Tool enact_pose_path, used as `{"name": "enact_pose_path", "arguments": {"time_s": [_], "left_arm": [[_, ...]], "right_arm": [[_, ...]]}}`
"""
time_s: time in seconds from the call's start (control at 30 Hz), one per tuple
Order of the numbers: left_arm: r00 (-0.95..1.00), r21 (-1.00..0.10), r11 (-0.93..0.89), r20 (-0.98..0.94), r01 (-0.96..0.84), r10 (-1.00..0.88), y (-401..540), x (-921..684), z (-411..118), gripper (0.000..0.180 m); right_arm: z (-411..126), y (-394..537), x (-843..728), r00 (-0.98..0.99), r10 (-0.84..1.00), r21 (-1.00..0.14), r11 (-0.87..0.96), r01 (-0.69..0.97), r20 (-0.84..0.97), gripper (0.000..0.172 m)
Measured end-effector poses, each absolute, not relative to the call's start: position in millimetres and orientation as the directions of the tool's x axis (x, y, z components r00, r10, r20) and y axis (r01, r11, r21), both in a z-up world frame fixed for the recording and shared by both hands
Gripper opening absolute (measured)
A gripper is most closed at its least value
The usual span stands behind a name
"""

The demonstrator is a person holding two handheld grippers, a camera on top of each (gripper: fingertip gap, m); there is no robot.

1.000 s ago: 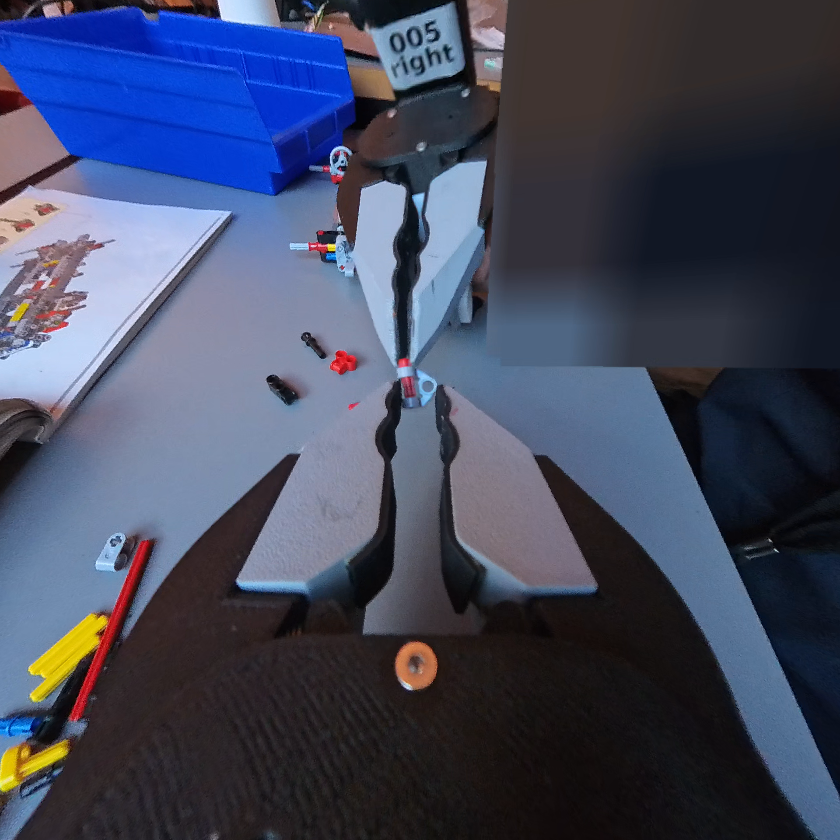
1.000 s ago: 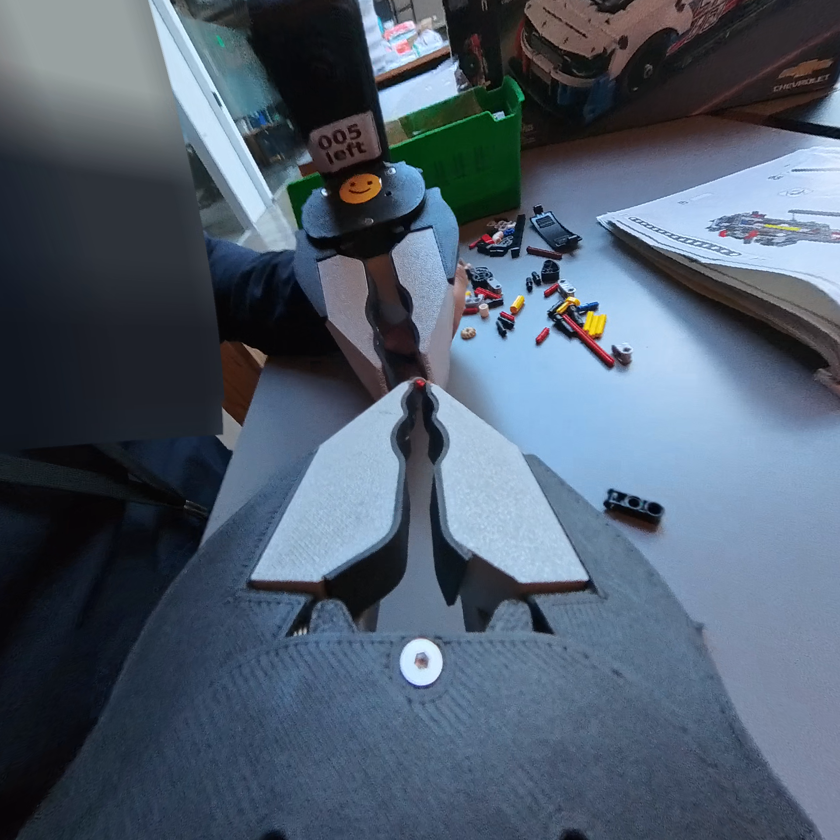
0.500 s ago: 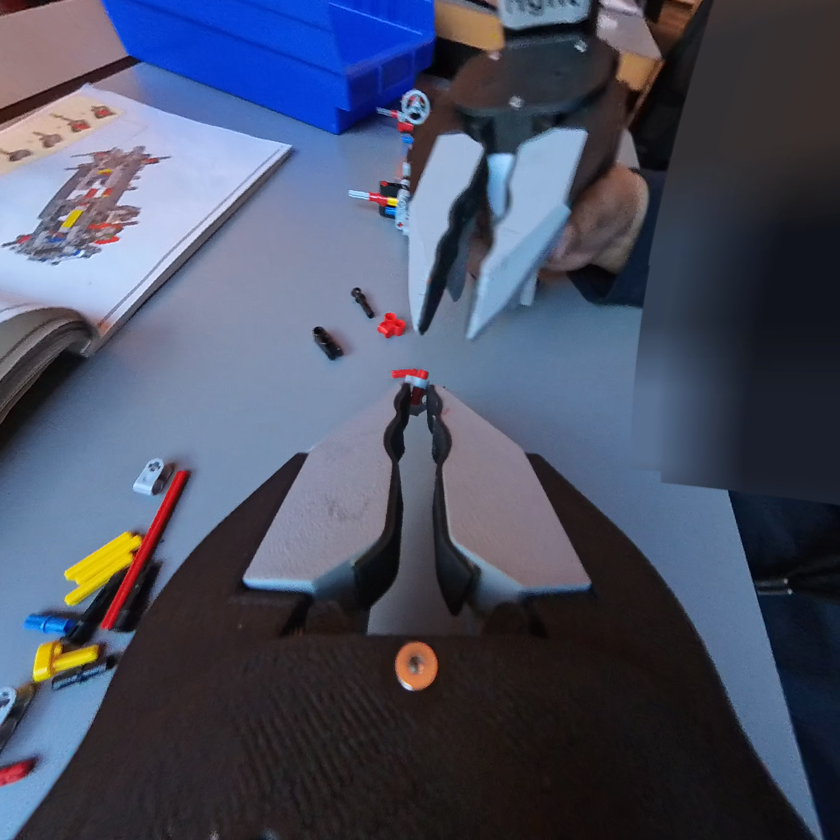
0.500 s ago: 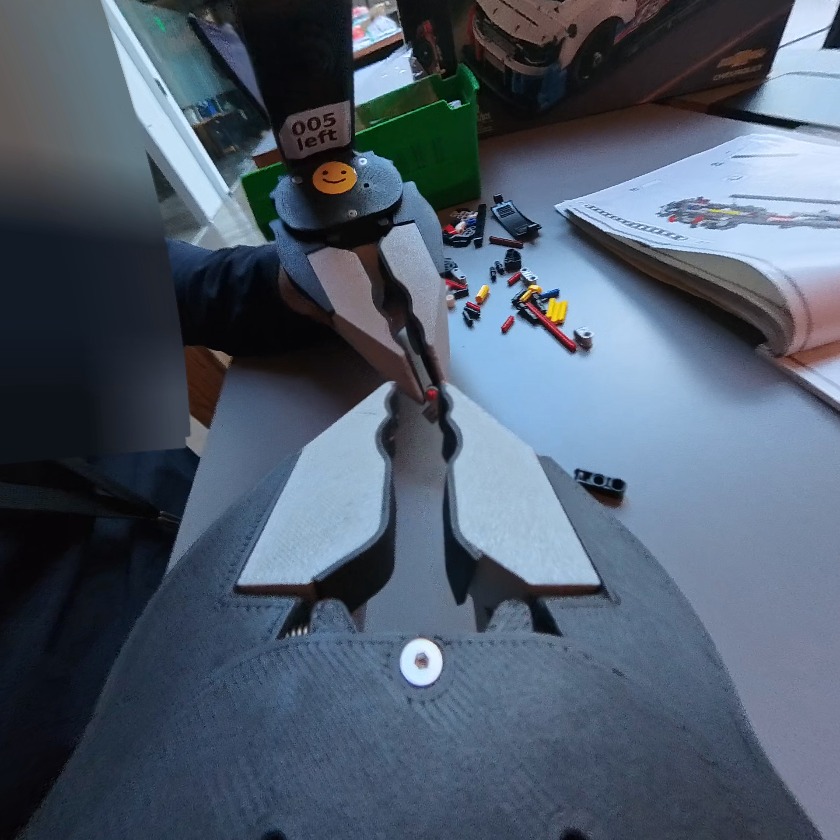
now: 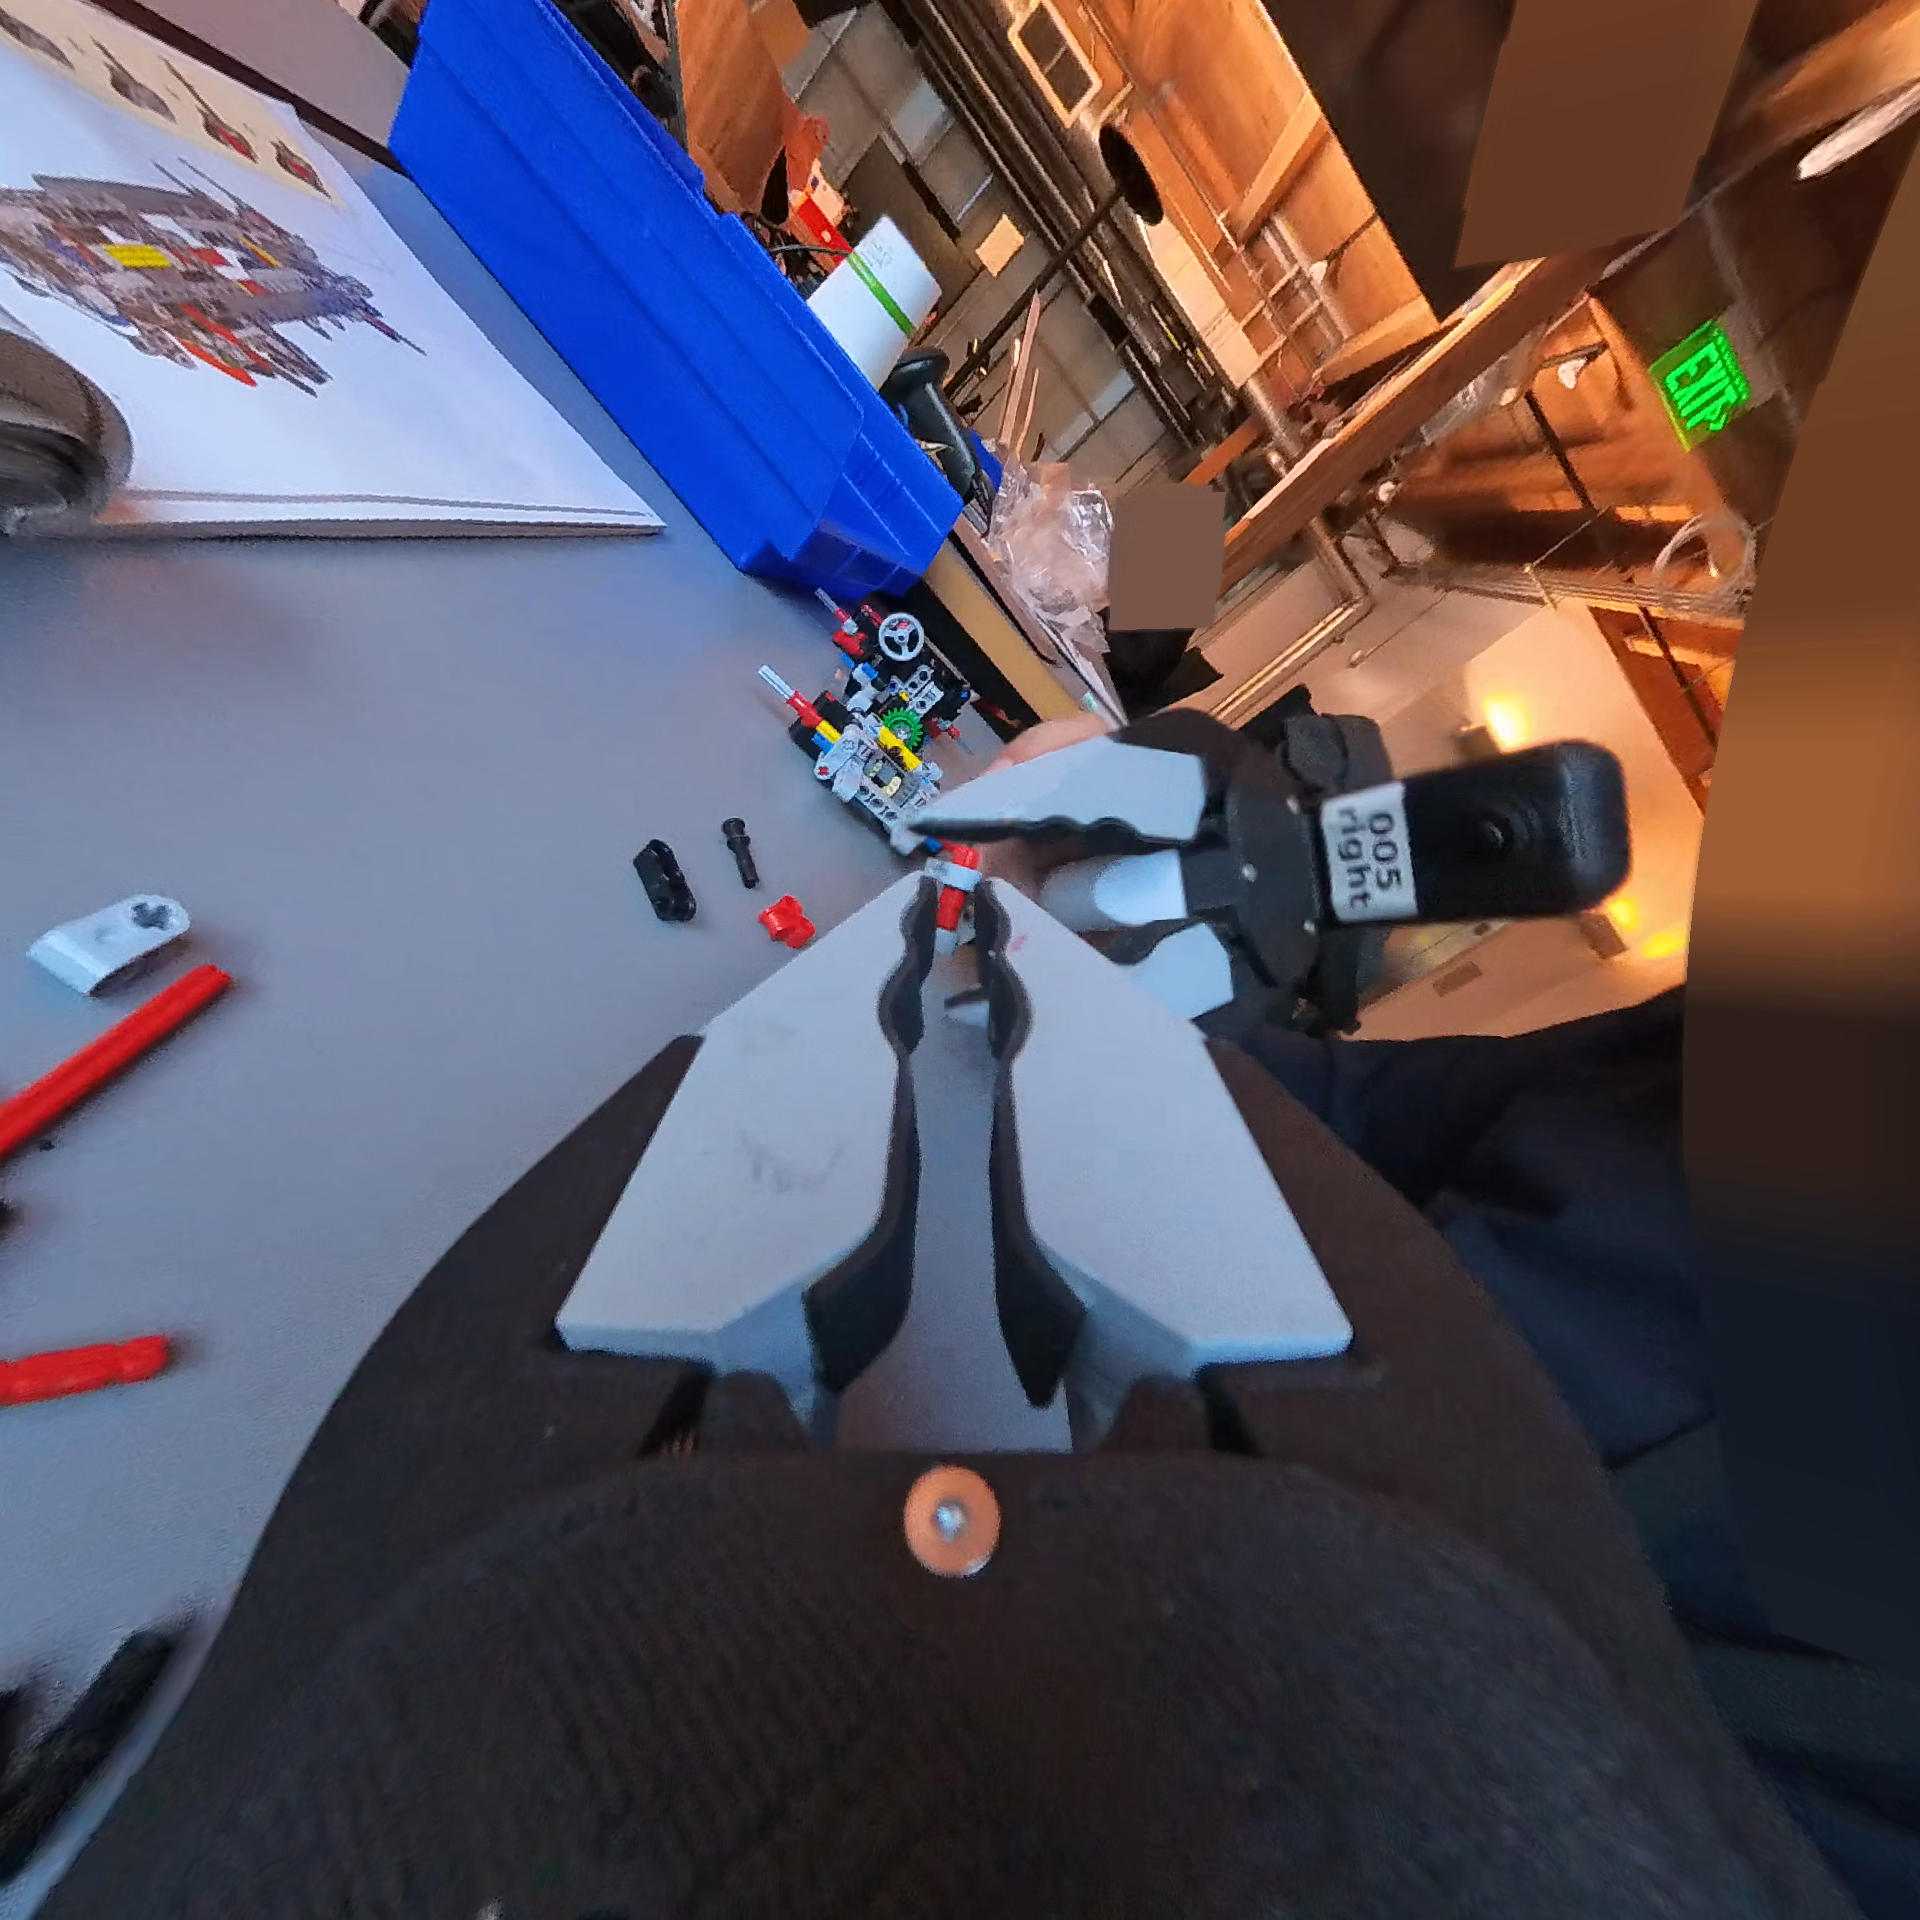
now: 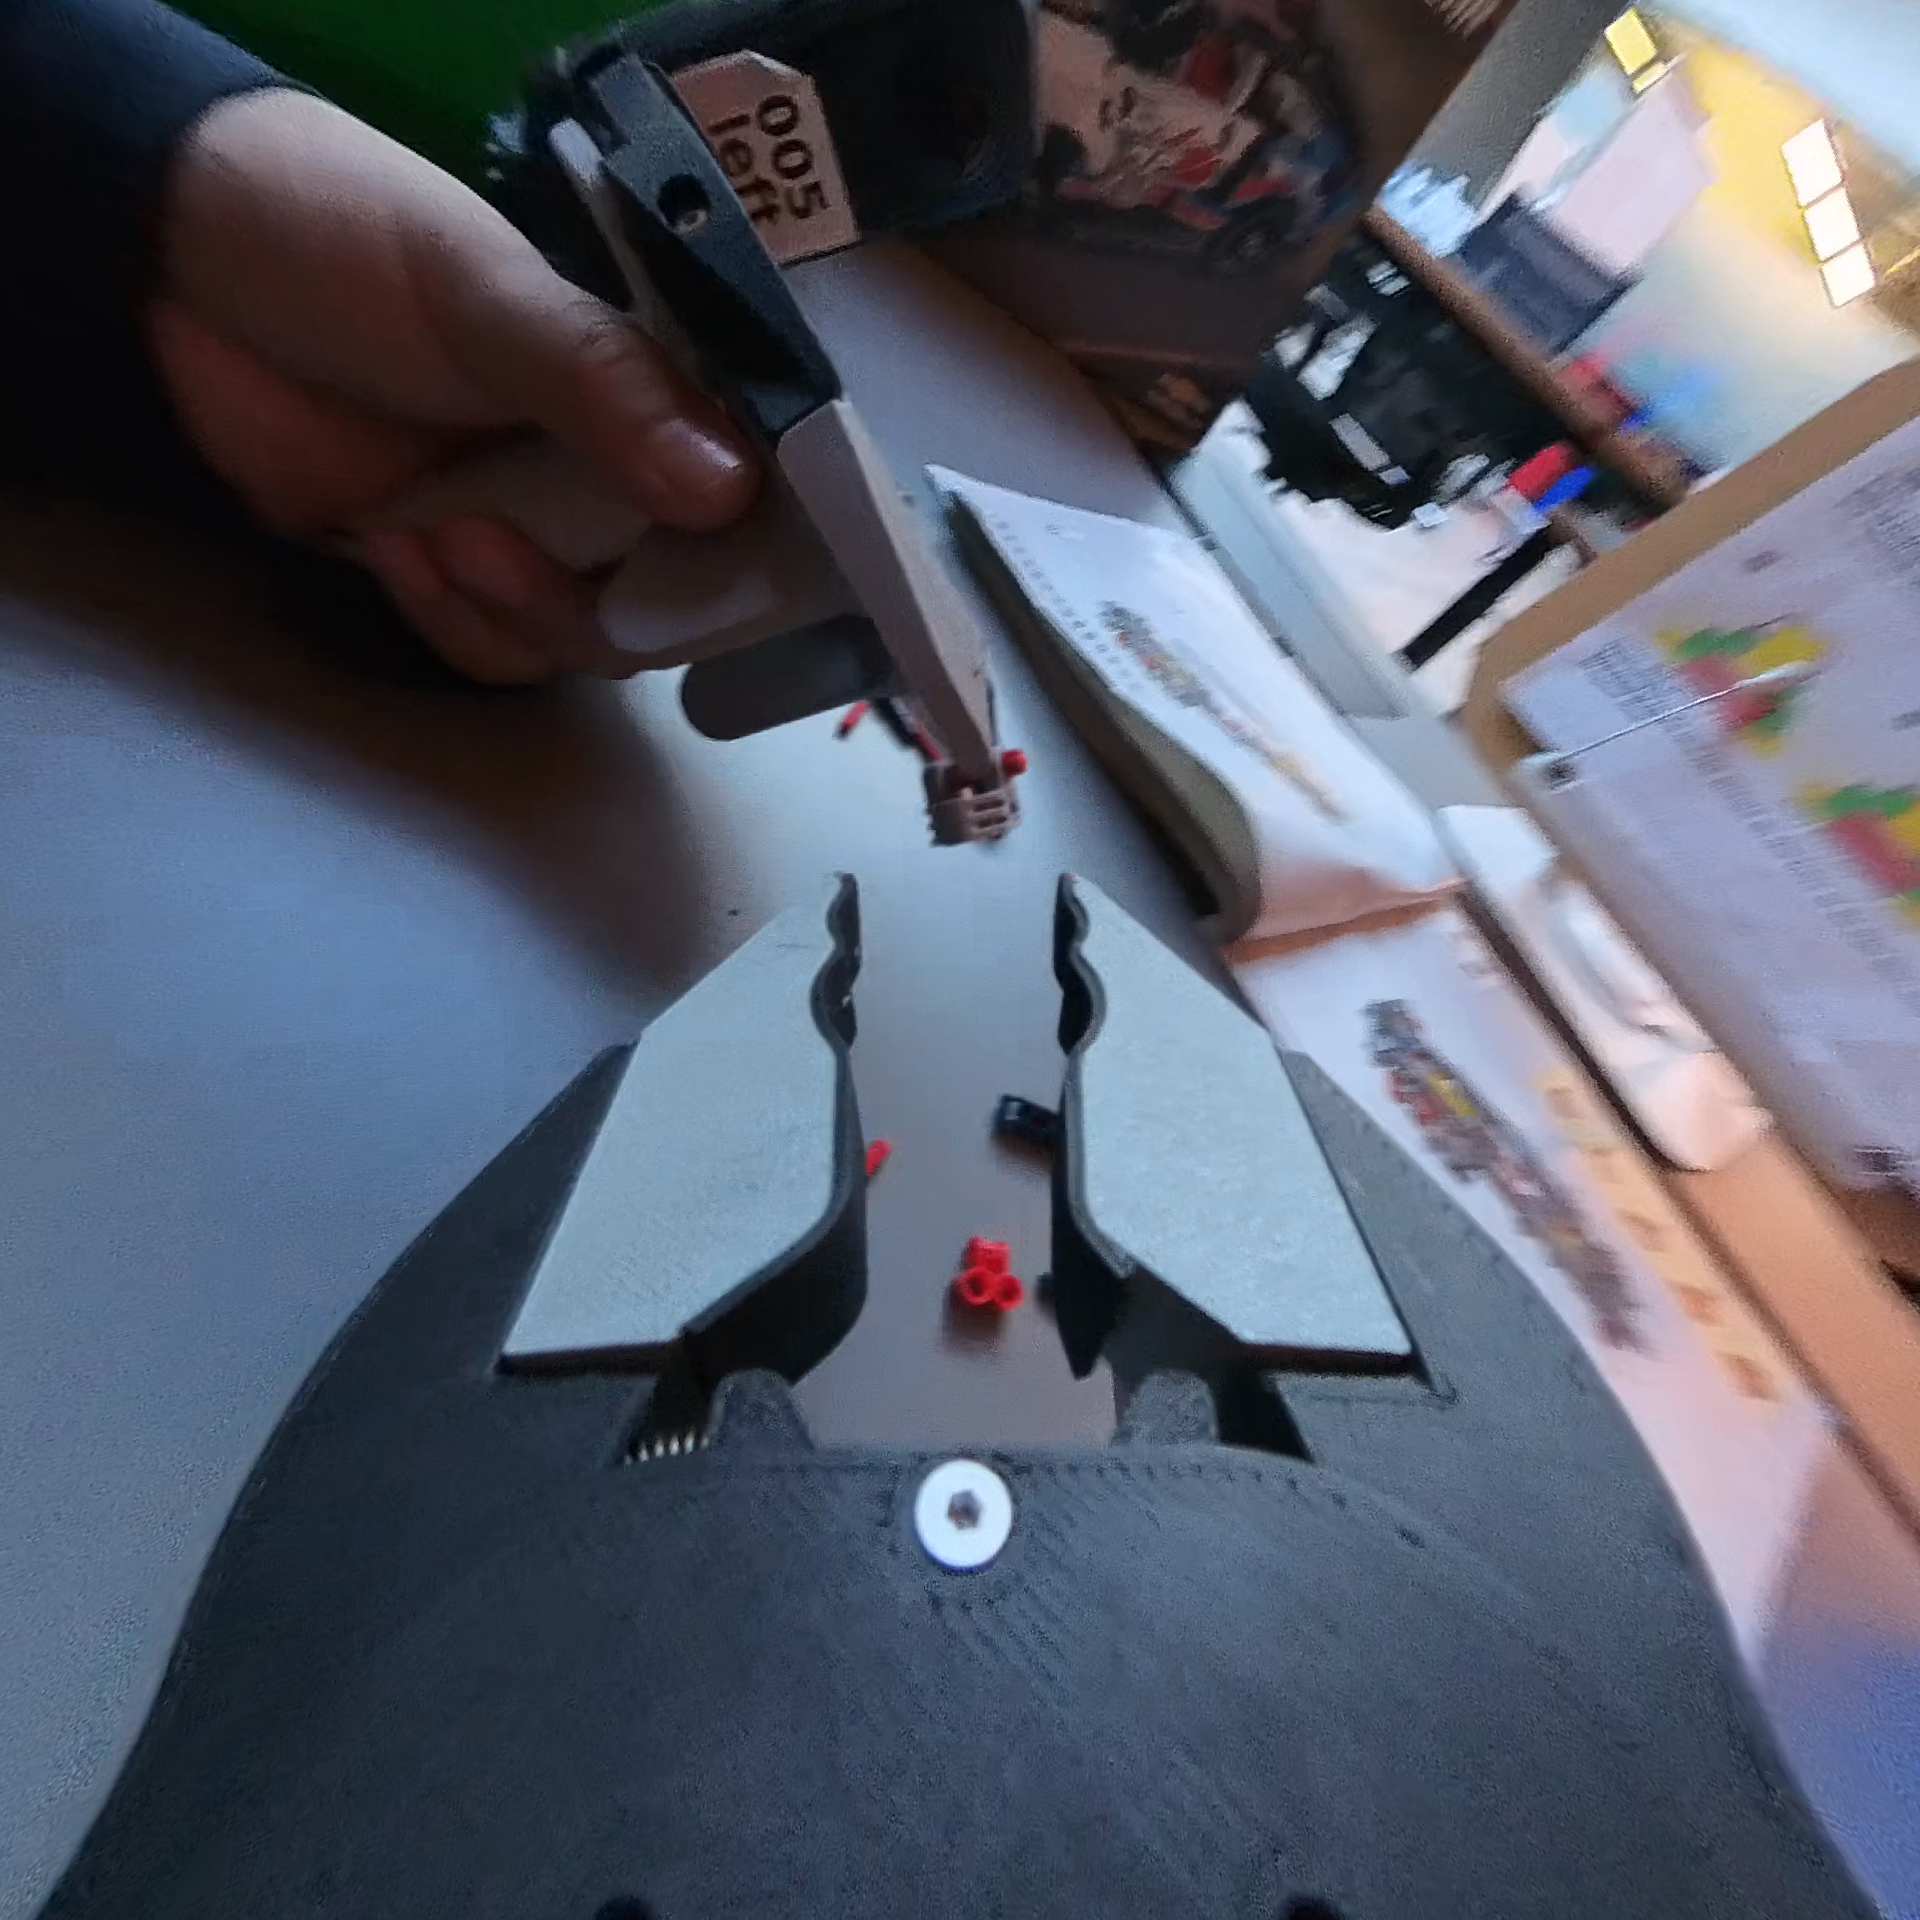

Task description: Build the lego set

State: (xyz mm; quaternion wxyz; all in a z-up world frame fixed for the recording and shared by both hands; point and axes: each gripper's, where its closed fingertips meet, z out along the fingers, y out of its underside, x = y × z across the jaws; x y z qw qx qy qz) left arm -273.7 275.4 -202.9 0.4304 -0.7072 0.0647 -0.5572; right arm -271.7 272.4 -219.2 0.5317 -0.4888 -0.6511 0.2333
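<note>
Left tongs (image 5: 951,899): I read them pinching a small red and grey pin piece (image 5: 954,891); both pads press on it, its tip poking out past the fingertips
Right tongs (image 6: 956,904): spread wide, nothing between the pads; tips point at the left tongs' held piece, apart from it
Right tongs seen from left view (image 5: 914,831): turned sideways, just beside the held piece
Table (image 5: 364,779): grey; below the right tongs lie a red connector (image 6: 985,1286) and a black link (image 6: 1023,1117)
Nearby: black pin (image 5: 740,850), small multicoloured assembly (image 5: 878,753), open instruction booklet (image 5: 260,343), blue bin (image 5: 644,270)
Hand (image 6: 416,416): grips the left tongs' handle
</note>
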Motion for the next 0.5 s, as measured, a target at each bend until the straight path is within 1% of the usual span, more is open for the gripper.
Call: {"name": "enact_pose_path", "arguments": {"time_s": [0.07, 0.17, 0.3, 0.43, 0.5], "left_arm": [[0.365, -0.668, -0.622, 0.744, 0.408, -0.559, 276.1, -272.1, -202.4, 0.005], [0.320, -0.619, -0.640, 0.785, 0.456, -0.531, 277.5, -271.2, -200.9, 0.005], [0.294, -0.601, -0.653, 0.798, 0.461, -0.526, 276.1, -268.6, -200.3, 0.005], [0.322, -0.622, -0.660, 0.783, 0.422, -0.532, 272.8, -261.8, -204.3, 0.005], [0.333, -0.626, -0.658, 0.779, 0.418, -0.531, 272.5, -261.4, -205.2, 0.005]], "right_arm": [[-208.2, 274.3, -270.0, 0.088, 0.837, -0.800, 0.477, 0.363, 0.540, 0.025], [-199.2, 266.7, -270.9, 0.090, 0.833, -0.812, 0.499, 0.303, 0.546, 0.018], [-209.0, 269.3, -274.7, 0.075, 0.848, -0.813, 0.474, 0.337, 0.525, 0.021], [-214.8, 271.0, -274.7, 0.065, 0.839, -0.797, 0.484, 0.362, 0.540, 0.015], [-215.9, 270.8, -274.3, 0.059, 0.838, -0.792, 0.488, 0.367, 0.543, 0.016]]}}
